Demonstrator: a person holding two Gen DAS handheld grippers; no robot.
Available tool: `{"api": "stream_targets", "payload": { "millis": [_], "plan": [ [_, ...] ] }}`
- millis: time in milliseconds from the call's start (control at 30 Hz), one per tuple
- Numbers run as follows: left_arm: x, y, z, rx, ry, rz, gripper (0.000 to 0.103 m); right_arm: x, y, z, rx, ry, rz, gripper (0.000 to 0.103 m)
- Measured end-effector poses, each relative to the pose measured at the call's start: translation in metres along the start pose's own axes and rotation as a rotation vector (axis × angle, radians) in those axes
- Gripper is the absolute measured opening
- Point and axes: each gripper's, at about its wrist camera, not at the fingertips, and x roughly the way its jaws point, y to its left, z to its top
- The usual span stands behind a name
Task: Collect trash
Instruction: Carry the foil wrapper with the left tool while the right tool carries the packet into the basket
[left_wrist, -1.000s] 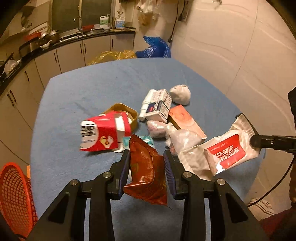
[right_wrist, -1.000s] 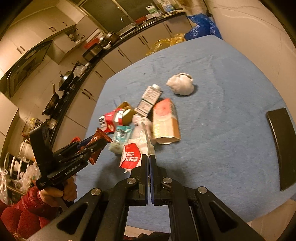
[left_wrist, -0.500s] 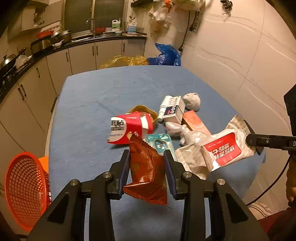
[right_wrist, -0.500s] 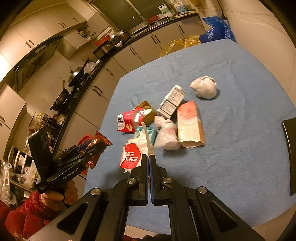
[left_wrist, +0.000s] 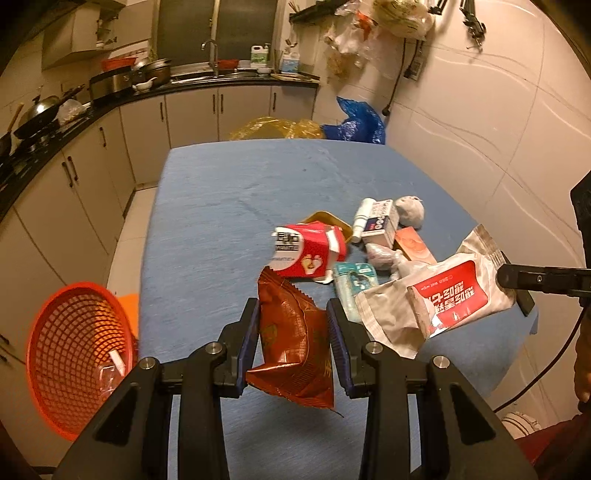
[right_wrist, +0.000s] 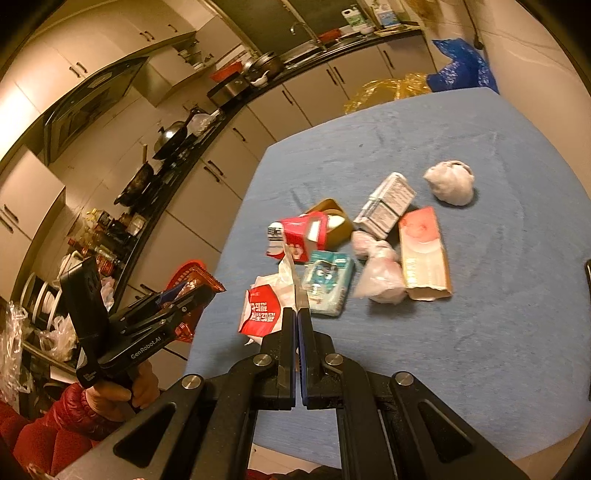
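My left gripper (left_wrist: 291, 314) is shut on a crumpled red-brown snack wrapper (left_wrist: 291, 339) and holds it above the near left part of the blue table (left_wrist: 221, 206). It shows at the left of the right wrist view (right_wrist: 184, 295). My right gripper (right_wrist: 297, 314) is shut on the edge of a white and red plastic packet (right_wrist: 262, 310), also seen in the left wrist view (left_wrist: 443, 299), lifted above the table. An orange mesh basket (left_wrist: 70, 354) with a few scraps inside stands on the floor left of the table.
On the table lie a red carton (left_wrist: 306, 251), a gold tin (left_wrist: 325, 221), a teal packet (left_wrist: 351, 284), a white medicine box (left_wrist: 380, 221), an orange box (right_wrist: 423, 251), clear plastic bags (right_wrist: 376, 273) and a crumpled white wad (right_wrist: 450, 181). Kitchen cabinets (left_wrist: 92, 162) stand left.
My left gripper has drawn back and to the left with the wrapper, and the orange basket has come further into view. The right gripper still holds the white packet up.
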Motion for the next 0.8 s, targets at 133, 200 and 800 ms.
{"api": "stream_targets", "payload": {
  "millis": [133, 200, 800],
  "plan": [
    [-0.011, 0.013, -0.003, -0.014, -0.011, 0.022, 0.035, 0.007, 0.013, 0.001, -0.025, 0.006, 0.018, 0.001],
    [-0.016, 0.021, -0.005, -0.024, -0.016, 0.034, 0.035, 0.011, 0.02, 0.002, -0.031, 0.008, 0.025, 0.001],
    [-0.07, 0.107, -0.023, -0.121, -0.061, 0.163, 0.035, 0.063, 0.097, 0.013, -0.142, 0.047, 0.138, 0.001]
  ]
}}
